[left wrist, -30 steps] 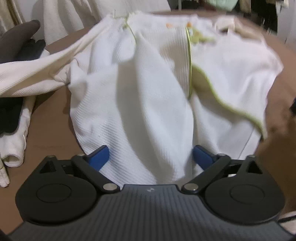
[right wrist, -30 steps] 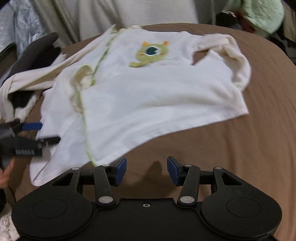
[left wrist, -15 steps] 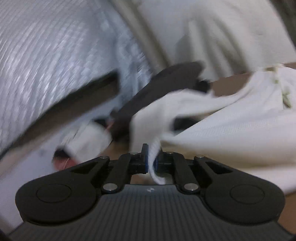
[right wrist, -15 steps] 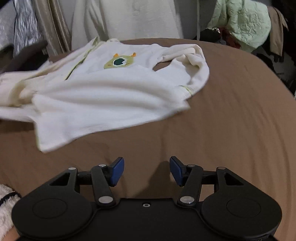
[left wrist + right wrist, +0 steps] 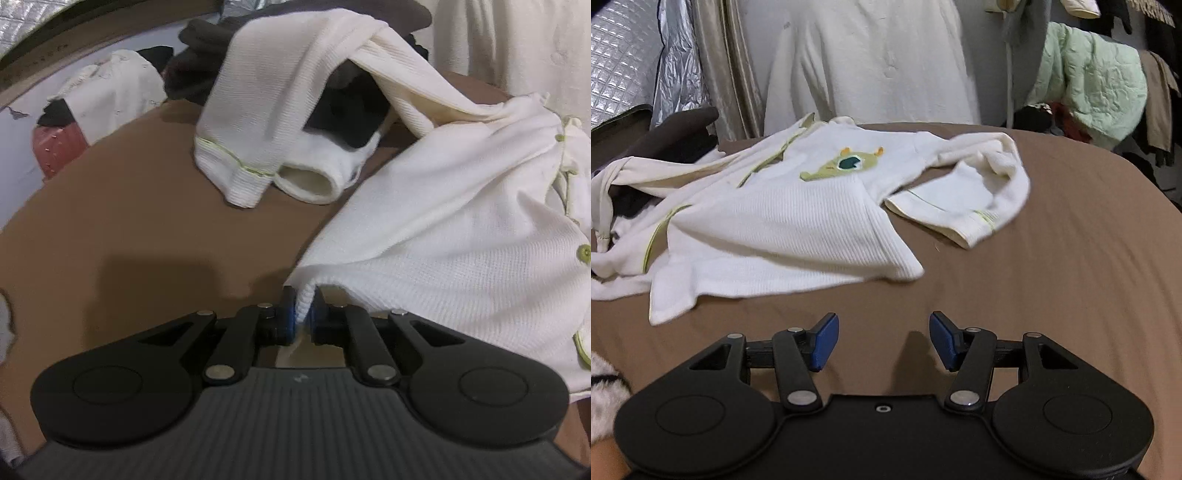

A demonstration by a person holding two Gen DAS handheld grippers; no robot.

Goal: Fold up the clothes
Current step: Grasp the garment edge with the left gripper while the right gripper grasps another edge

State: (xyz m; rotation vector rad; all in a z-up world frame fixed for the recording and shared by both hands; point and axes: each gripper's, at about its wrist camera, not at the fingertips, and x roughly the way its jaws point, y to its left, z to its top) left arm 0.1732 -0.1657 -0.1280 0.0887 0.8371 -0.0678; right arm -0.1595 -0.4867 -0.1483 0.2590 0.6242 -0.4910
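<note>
The left gripper point(image 5: 303, 314) was clamped on a hem corner of the white top point(image 5: 461, 229), which spread ahead and to its right across the brown bed cover point(image 5: 1052, 288), while the right gripper point(image 5: 882, 341) stood wide, empty, short of the garment.

No legible text, label, brand or number in either view; faint marks along the dark strip far left of the tool stay unreadable.
</note>
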